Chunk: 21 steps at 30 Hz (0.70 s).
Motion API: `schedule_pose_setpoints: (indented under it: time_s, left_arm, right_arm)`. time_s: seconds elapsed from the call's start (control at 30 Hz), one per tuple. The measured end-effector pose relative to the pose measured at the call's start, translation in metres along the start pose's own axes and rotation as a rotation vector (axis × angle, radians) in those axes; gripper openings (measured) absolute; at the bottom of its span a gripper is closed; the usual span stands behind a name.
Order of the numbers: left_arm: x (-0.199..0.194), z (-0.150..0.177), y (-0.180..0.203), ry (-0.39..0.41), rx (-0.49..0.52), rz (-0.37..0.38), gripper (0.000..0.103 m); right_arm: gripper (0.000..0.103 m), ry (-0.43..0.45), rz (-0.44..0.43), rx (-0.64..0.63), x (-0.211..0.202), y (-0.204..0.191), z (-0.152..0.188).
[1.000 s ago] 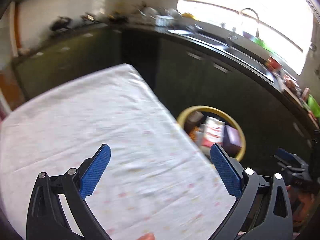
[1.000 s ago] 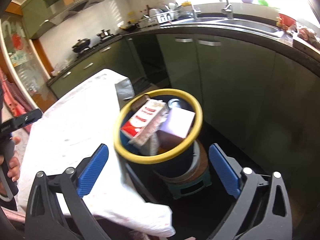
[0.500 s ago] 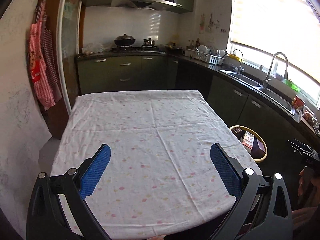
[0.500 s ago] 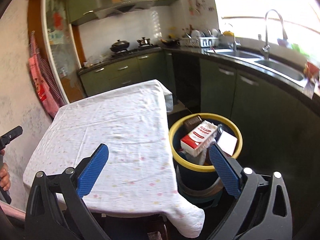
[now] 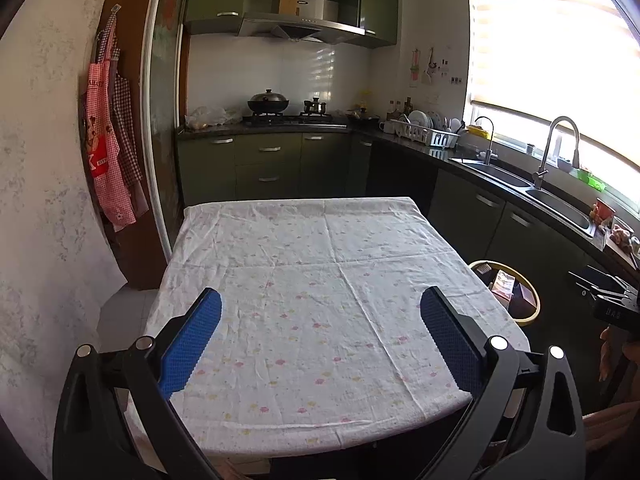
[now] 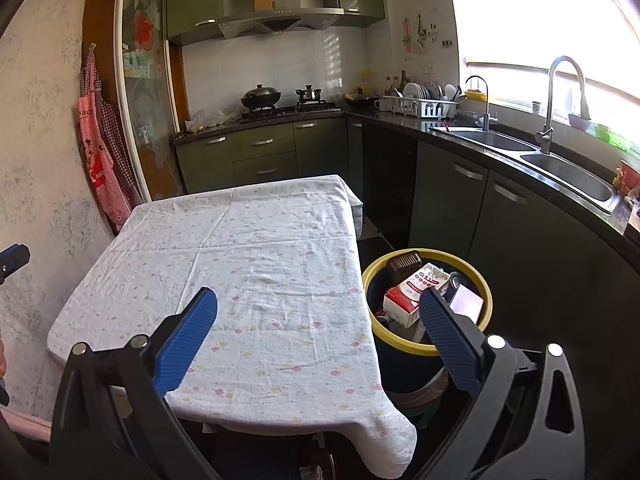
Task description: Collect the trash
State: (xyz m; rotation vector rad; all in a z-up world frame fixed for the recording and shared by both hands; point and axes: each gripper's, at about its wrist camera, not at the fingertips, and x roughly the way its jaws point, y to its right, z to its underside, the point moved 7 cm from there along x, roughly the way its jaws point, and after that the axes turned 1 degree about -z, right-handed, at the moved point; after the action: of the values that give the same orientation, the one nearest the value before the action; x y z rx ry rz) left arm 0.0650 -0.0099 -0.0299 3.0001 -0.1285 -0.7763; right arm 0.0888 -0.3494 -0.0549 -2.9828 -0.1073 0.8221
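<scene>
A yellow-rimmed dark trash bin (image 6: 480, 284) stands on the floor at the table's right side. It holds a red-and-white carton (image 6: 416, 292), a brown piece and a pale box. The bin also shows in the left wrist view (image 5: 530, 300). My left gripper (image 5: 320, 304) is open and empty above the near end of the table (image 5: 312, 264), which has a white flowered cloth. My right gripper (image 6: 320, 304) is open and empty above the table's near right corner (image 6: 248, 264), its right finger in front of the bin.
Green kitchen cabinets and a dark counter with a sink (image 6: 568, 172) run along the right wall. A stove with a wok (image 5: 268, 104) is at the back. Aprons (image 5: 108, 152) hang on the left wall. A narrow floor gap lies between table and cabinets.
Both grippers have pulled back and up from the bin and table edge. The views now take in the whole table and kitchen. Both stayed open and empty.
</scene>
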Motion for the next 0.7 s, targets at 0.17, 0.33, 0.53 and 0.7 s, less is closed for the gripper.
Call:
schedule_pose_setpoints:
  time_s: [0.17,0.33,0.53,0.7]
  left_arm:
    - [0.0027,-0.0004,0.0027,-0.009,-0.004,0.009,0.098]
    - [0.0071,0.0001,0.0062,-0.019,0.0,0.018,0.098]
    - [0.0076,0.0001,0.0065,-0.02,0.002,0.017,0.098]
    - [0.0085,0.0011,0.0074,-0.022,0.001,0.017,0.098]
  right_arm:
    - [0.096,-0.002,0.003,0.016,0.0,0.0052,0.0035]
    - [0.096,-0.004,0.005,0.026,0.0011,0.0091,0.0048]
    - [0.096,-0.006,0.004,0.025,0.0016,0.0091,0.0063]
    - [0.096,-0.006,0.004,0.026,0.0016,0.0087,0.0061]
